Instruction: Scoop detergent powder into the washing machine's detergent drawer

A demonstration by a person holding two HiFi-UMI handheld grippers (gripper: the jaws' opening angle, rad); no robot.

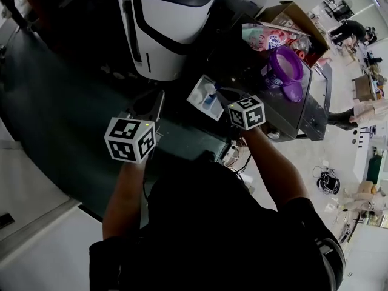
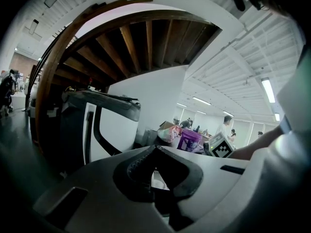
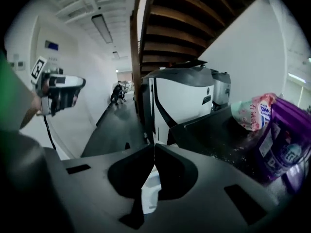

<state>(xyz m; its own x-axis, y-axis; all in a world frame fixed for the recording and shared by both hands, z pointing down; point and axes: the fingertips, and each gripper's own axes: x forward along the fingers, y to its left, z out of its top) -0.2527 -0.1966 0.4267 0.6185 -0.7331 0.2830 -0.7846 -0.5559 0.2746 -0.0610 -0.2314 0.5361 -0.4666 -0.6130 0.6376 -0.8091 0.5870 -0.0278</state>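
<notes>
Light is being cast by ceiling strip lights (image 2: 267,90), the head view's middle is being left dim and shadowed, and both gripper views are being bent and darkened at their edges.

Looking into a large open hall. Showing overhead the underside of a curved wooden staircase (image 2: 136,47), with exposed joists and a dark timber edge beam. Closing off the space beneath with a plain white wall (image 2: 155,98). Carrying long strip lights (image 2: 267,90), all lit, along a white ribbed ceiling (image 2: 233,67). Covering the near area in dark floor (image 1: 48,120), changing to pale floor (image 1: 306,162) on the far side. Holding brown furniture (image 1: 364,88) and a cable bundle (image 1: 327,180) further off, too small to detail.
</notes>
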